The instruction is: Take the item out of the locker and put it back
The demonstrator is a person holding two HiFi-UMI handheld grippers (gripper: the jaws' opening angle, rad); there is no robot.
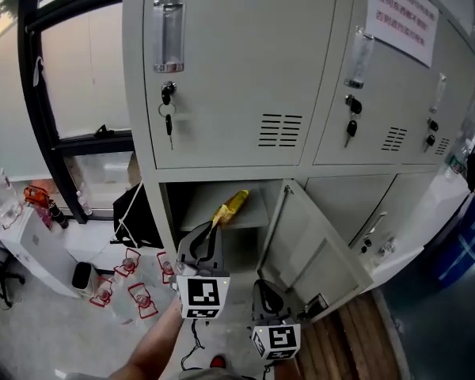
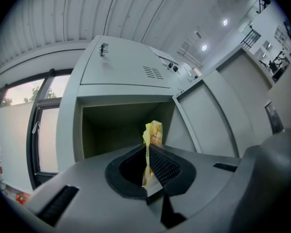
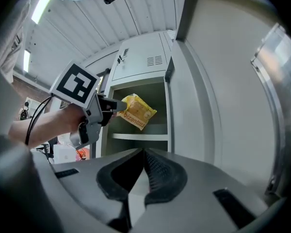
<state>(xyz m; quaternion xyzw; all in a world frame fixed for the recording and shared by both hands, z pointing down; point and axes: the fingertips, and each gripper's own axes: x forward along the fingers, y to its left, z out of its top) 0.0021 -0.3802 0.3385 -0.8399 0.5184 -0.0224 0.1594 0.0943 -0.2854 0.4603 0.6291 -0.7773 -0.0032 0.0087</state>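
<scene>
A yellow snack packet [image 1: 231, 207] hangs in front of the open lower locker compartment [image 1: 222, 212], and my left gripper [image 1: 214, 226] is shut on its edge. In the left gripper view the yellow snack packet [image 2: 152, 136] sticks up from between the closed jaws, with the dark compartment [image 2: 121, 125] behind it. The right gripper view shows the yellow snack packet [image 3: 134, 111] held by the left gripper [image 3: 111, 107] at the level of the shelf [image 3: 138, 136]. My right gripper [image 1: 267, 298] sits lower, beside the open door [image 1: 313, 248], with its jaws shut on nothing.
The locker bank [image 1: 237, 70] has closed upper doors with keys [image 1: 168, 101] in their locks. The open door swings out to the right. Plastic bottles [image 1: 131, 287] lie on the floor at the left, next to a white box [image 1: 39, 244] and a window frame [image 1: 39, 93].
</scene>
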